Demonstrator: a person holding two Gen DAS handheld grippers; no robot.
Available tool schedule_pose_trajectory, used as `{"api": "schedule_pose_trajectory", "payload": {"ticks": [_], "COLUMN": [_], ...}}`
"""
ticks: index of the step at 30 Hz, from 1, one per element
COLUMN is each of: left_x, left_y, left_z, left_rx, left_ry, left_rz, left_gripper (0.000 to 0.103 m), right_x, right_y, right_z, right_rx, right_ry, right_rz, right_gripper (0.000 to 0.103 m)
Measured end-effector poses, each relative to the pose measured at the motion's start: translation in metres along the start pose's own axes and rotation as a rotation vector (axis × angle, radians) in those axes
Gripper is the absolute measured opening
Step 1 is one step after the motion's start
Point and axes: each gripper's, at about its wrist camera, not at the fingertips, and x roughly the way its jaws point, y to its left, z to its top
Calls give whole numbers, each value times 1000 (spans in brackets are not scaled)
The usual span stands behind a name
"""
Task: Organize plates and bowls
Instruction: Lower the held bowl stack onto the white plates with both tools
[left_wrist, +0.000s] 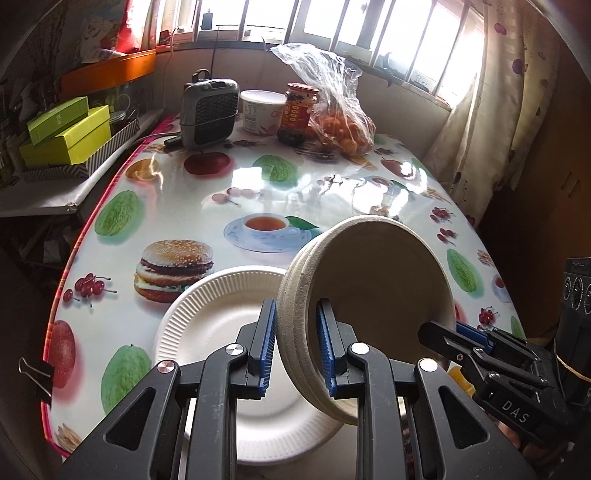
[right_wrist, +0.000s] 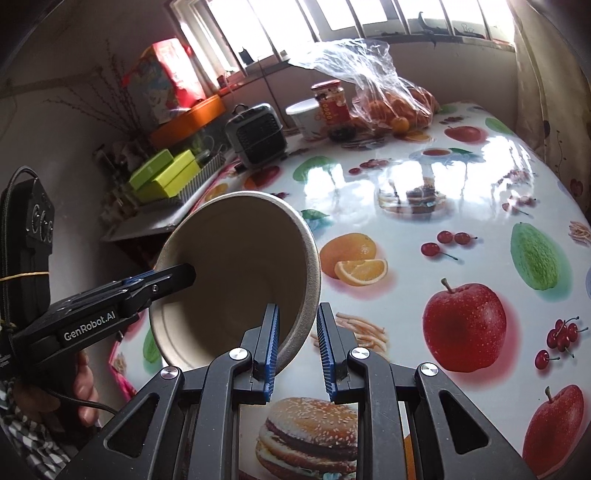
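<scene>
A stack of beige paper bowls (left_wrist: 373, 266) hangs tilted on its side above the table, mouth toward the cameras, held from both sides. My left gripper (left_wrist: 295, 306) is shut on the stack's near left wall, one pad outside and one inside. My right gripper (left_wrist: 439, 328) clamps the rim at the lower right. In the right wrist view the bowls (right_wrist: 236, 251) fill the centre left, with my right gripper (right_wrist: 295, 306) shut on their near wall and the left gripper (right_wrist: 184, 275) reaching over the left rim. A white ribbed paper plate (left_wrist: 207, 321) lies on the table just under and left of the bowls.
The table (left_wrist: 332, 184) has a glossy fruit-print cloth. At its far end stand a grey fan heater (left_wrist: 208, 110), a white tub (left_wrist: 260, 110), a red-label jar (left_wrist: 299, 112) and a plastic bag of oranges (left_wrist: 340, 125). Green boxes (left_wrist: 66, 133) sit on a side shelf. A binder clip (left_wrist: 37, 373) grips the table's left edge.
</scene>
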Motion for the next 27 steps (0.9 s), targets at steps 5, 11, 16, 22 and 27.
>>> {"api": "schedule_pose_trajectory", "payload": {"ticks": [5, 11, 16, 22, 27], "left_x": [-6, -10, -12, -9, -3], "left_y": [18, 36, 50, 65, 74], "left_z": [-3, -8, -11, -15, -16], "left_rx": [-29, -60, -87, -121, -135], "left_ry": [-6, -7, -5, 8, 23], "left_rz": [19, 44, 55, 67, 65], "left_gripper": [23, 23, 23, 23, 23], "right_x": [9, 23, 34, 47, 53], "right_y": [14, 29, 39, 51, 56], "right_z": [1, 0, 0, -1, 0], "right_rx": [-17, -34, -46, -59, -65], "right_ry": [18, 54, 78, 113, 125], "right_rz": [24, 51, 64, 68, 62], "right_gripper": [20, 20, 20, 20, 20]}}
